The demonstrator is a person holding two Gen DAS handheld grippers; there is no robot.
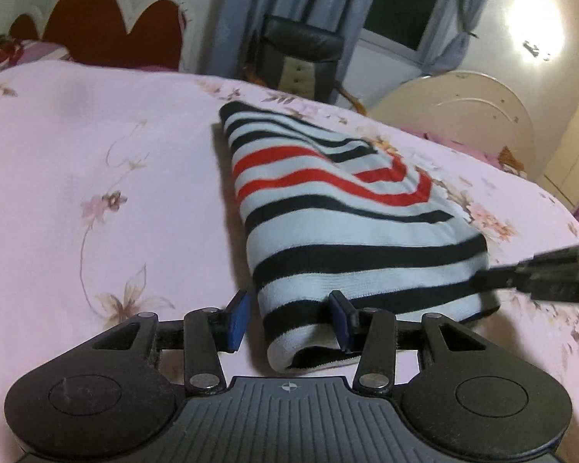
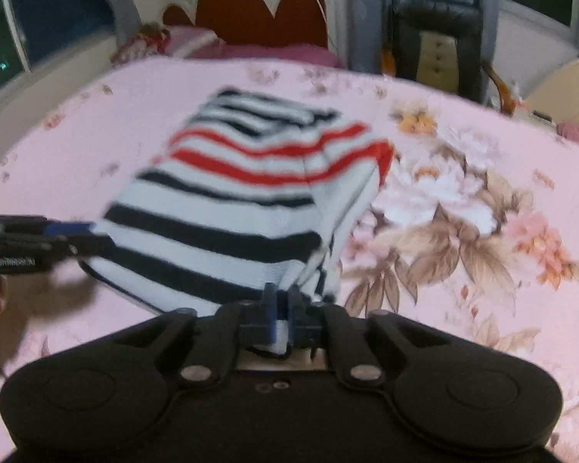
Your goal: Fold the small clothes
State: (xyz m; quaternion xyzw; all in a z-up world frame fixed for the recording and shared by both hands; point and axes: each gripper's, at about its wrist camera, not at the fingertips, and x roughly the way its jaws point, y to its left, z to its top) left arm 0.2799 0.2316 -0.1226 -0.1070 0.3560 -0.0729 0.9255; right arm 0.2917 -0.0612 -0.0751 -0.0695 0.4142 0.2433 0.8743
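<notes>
Striped garment [image 1: 347, 208] partly folded on the bed [image 1: 96, 154], held at its near edge by both sets of fingers

Already doubled lengthwise into a narrow stack, sleeves tucked out of sight; judged about midway, with a cross fold and a last smoothing probably left; near hem lying right at the fingers, body stretching away from them toward the headboard [image 2: 258, 11]; left gripper [image 1: 291, 318] about half open, blue pads either side of the hem's thick folded corner, right pad against the cloth, left pad seemingly just off it, so a firm hold not certain; right gripper [image 2: 283, 301] closed almost completely, a thin bunch of white cloth pinched between the pads at the opposite near corner; far end resting flat, well beyond both.
</notes>
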